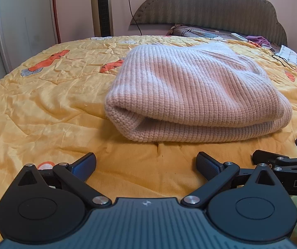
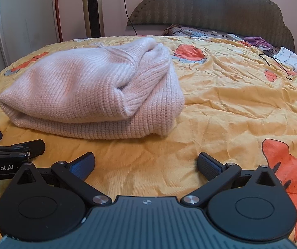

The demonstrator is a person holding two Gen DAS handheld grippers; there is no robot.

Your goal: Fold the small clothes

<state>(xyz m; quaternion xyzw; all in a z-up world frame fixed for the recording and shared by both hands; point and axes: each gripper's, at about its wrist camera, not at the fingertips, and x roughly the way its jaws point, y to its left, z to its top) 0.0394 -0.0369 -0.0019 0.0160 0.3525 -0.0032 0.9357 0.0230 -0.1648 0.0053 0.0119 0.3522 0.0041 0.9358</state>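
Observation:
A pale pink ribbed knit sweater (image 1: 190, 95) lies folded into a thick bundle on the yellow bedspread (image 1: 44, 103). My left gripper (image 1: 146, 166) stands open just in front of the bundle's near edge, nothing between its fingers. In the right wrist view the same sweater (image 2: 90, 91) lies ahead and to the left, a ribbed cuff folded on top. My right gripper (image 2: 146, 166) is open over bare bedspread (image 2: 231, 103), to the right of the bundle and holding nothing. Each gripper shows at the edge of the other's view.
A grey scalloped headboard (image 1: 210, 4) stands at the far end with pillows, a white remote (image 1: 238, 36) and purple cloth (image 1: 258, 40). A tower fan (image 1: 102, 6) and a black cable stand by the wall. A white door (image 1: 23, 20) is at the left.

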